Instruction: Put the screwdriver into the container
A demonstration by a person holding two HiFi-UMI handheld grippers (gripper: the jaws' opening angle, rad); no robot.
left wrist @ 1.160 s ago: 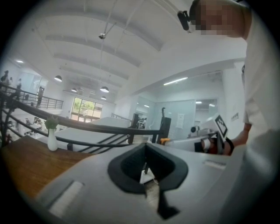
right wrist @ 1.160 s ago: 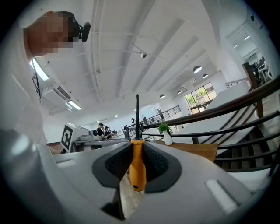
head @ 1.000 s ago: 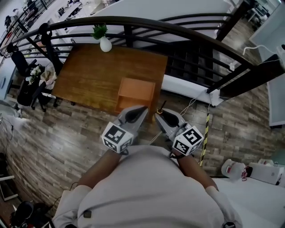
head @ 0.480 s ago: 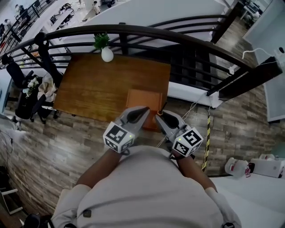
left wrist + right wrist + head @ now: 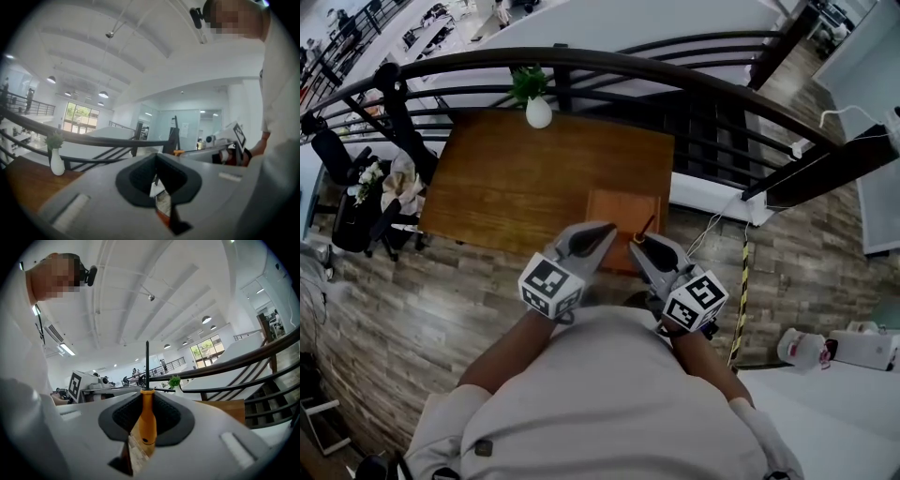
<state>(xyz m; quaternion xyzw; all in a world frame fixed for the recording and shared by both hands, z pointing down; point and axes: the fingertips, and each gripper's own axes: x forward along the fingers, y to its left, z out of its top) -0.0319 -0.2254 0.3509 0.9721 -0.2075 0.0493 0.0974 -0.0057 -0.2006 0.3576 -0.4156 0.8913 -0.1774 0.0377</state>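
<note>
An orange-handled screwdriver (image 5: 146,420) with a black shaft stands upright between the jaws of my right gripper (image 5: 146,427), which is shut on the handle. In the head view its shaft (image 5: 647,226) sticks out past my right gripper (image 5: 639,246). The container, a shallow orange-brown box (image 5: 623,214), sits at the near right edge of the wooden table (image 5: 516,178), just beyond both gripper tips. My left gripper (image 5: 598,232) is level beside the right one. Its jaws (image 5: 159,187) are shut with nothing between them.
A white vase with a green plant (image 5: 538,111) stands at the table's far edge. A dark curved railing (image 5: 581,61) runs behind the table. A chair with bags (image 5: 356,197) is to the left. A cable and yellow-black strip (image 5: 741,291) lie on the wood floor.
The table and container have come closer to both grippers, which keep their pose side by side. The container now lies right past the tips. The screwdriver stays gripped.
</note>
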